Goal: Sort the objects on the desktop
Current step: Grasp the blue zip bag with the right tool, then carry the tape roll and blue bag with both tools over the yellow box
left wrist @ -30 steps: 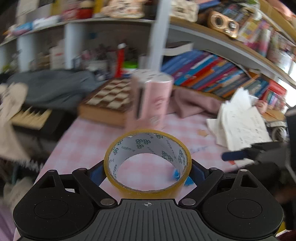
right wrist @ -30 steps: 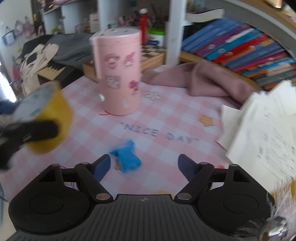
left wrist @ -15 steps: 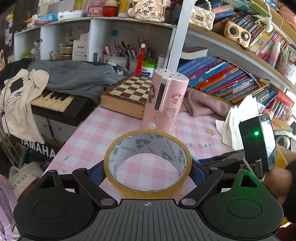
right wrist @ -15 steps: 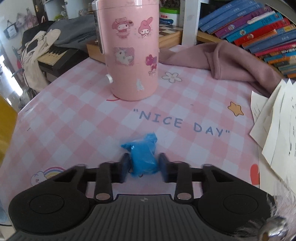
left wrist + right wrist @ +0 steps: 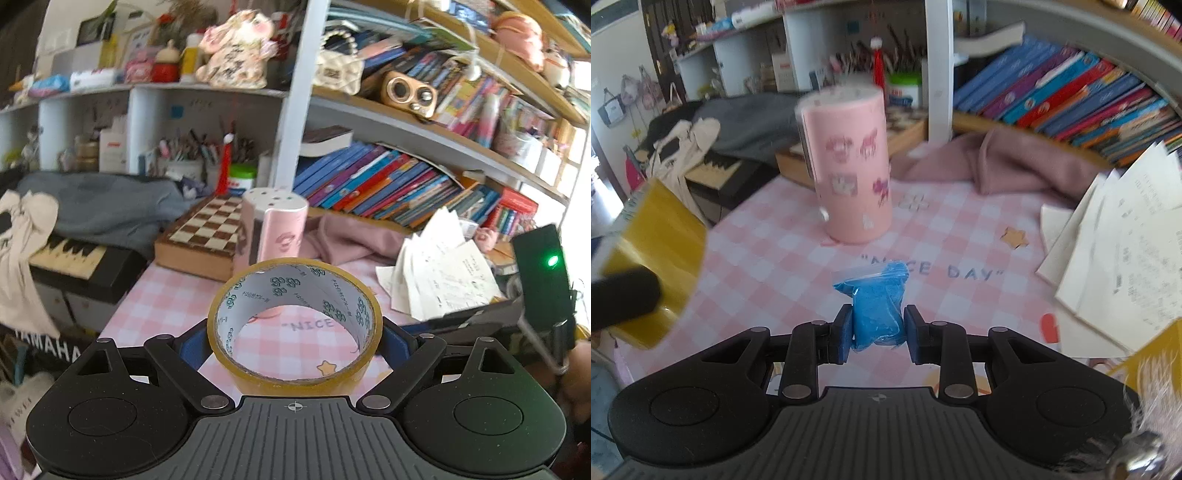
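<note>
My left gripper (image 5: 294, 341) is shut on a yellow roll of tape (image 5: 295, 373), held above the pink checked desk (image 5: 162, 306); the roll also shows at the left of the right wrist view (image 5: 653, 266). My right gripper (image 5: 878, 338) is shut on a small blue bag (image 5: 877, 310), lifted over the desk (image 5: 768, 258). A pink cylindrical container (image 5: 851, 166) with stickers stands upright behind the bag; it also shows in the left wrist view (image 5: 275, 229).
A chessboard box (image 5: 207, 236) and a keyboard (image 5: 74, 258) lie at the back left. A pink cloth (image 5: 997, 162) and loose papers (image 5: 1126, 243) lie at the right. Shelves of books (image 5: 388, 184) stand behind. The other gripper's body (image 5: 543, 284) is at the right.
My right gripper has shut on the blue bag and lifted it off the desk. My left gripper still holds the tape roll and has risen slightly.
</note>
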Action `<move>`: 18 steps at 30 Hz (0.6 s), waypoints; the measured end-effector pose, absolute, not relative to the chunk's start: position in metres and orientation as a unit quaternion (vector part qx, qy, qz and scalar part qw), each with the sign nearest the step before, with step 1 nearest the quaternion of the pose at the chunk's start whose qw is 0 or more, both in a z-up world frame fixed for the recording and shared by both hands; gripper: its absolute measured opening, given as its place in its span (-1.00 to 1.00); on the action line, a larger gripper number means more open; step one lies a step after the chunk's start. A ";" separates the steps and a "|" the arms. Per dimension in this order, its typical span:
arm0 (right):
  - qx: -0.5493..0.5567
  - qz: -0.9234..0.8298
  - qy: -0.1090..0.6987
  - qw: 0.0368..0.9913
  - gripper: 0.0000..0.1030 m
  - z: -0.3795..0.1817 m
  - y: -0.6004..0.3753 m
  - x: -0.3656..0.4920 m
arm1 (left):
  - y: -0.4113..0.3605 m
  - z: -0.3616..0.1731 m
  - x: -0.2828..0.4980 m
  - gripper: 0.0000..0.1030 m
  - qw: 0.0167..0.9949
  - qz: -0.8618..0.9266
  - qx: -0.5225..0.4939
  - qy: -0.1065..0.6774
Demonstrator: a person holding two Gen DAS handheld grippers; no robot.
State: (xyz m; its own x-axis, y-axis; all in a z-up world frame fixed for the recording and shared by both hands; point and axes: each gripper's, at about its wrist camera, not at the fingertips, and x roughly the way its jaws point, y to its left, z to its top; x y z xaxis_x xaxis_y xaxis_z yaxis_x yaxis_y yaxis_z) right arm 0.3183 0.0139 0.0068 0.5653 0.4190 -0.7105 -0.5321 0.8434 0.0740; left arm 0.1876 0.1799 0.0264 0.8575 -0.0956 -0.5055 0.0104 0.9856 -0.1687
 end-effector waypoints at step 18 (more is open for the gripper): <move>-0.051 0.172 0.348 0.920 -0.48 0.047 -0.053 0.202 | 0.169 0.048 0.127 0.78 0.960 -0.118 -0.106 0.229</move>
